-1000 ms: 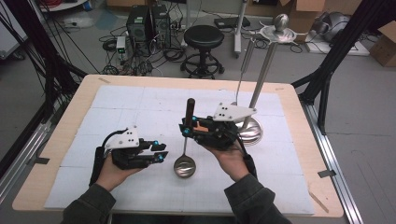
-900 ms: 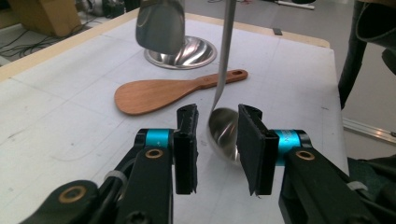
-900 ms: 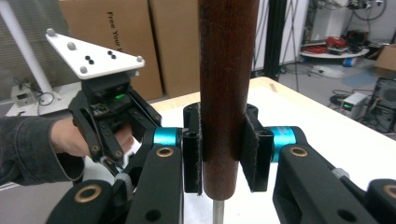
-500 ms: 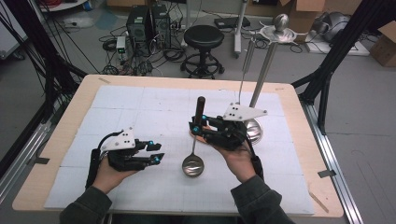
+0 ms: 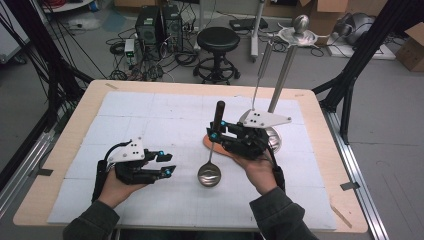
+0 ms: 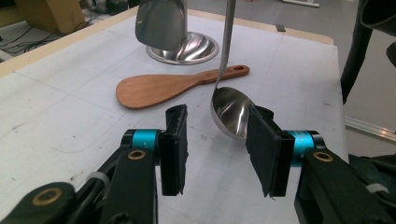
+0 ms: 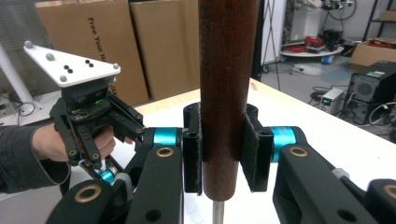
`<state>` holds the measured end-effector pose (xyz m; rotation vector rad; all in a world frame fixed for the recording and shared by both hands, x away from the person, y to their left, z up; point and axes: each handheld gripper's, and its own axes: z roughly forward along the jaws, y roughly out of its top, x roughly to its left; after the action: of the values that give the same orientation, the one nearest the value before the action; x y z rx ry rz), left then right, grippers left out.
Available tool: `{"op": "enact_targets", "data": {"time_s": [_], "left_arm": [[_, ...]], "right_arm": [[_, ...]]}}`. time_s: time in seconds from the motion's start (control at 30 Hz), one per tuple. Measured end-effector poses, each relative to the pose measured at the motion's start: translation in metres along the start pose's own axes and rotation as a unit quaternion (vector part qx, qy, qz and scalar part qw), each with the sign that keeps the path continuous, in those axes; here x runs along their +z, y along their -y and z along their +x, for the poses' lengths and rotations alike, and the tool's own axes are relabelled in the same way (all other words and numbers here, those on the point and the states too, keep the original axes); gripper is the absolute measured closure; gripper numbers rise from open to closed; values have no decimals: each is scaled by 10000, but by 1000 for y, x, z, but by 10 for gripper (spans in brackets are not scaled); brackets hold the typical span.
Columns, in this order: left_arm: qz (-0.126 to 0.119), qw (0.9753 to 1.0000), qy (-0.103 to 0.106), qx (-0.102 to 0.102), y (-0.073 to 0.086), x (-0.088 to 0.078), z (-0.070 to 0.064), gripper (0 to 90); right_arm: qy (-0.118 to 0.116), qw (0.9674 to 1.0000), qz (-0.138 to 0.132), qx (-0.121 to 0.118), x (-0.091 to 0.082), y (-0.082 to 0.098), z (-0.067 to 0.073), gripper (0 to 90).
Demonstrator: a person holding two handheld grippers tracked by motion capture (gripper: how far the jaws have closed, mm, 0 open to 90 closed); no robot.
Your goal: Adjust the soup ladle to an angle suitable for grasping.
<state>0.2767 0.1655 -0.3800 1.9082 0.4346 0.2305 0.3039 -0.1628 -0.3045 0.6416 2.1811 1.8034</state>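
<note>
The right claw (image 5: 218, 131) clamps the ladle (image 5: 210, 172) by its dark wooden handle, bowl hanging just above the bench (image 5: 150, 107) near a wooden spatula (image 6: 159, 88), while the left claw (image 5: 167, 164), jaws just opened partway, holds nothing beside the bowl.

Near the middle of your table (image 5: 150, 107) lies a wooden rice paddle (image 6: 161, 87), flat on the white mat. Just behind it stands a shiny metal stand (image 5: 280, 80) on a round base. On the floor beyond you see a black stool (image 5: 216, 40), cardboard boxes (image 7: 116, 51) and a computer tower (image 5: 150, 25).
</note>
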Motion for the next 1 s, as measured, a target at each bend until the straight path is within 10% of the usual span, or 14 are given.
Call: {"op": "enact_targets", "data": {"time_s": [0.73, 1.0], "left_arm": [[-80, 9998, 139, 79, -18, 32, -12, 590], [-188, 9996, 198, 98, -20, 31, -12, 836]], "right_arm": [[-524, 9986, 64, 83, 41, 4, 31, 728], [-773, 9970, 67, 40, 50, 4, 38, 726]]}}
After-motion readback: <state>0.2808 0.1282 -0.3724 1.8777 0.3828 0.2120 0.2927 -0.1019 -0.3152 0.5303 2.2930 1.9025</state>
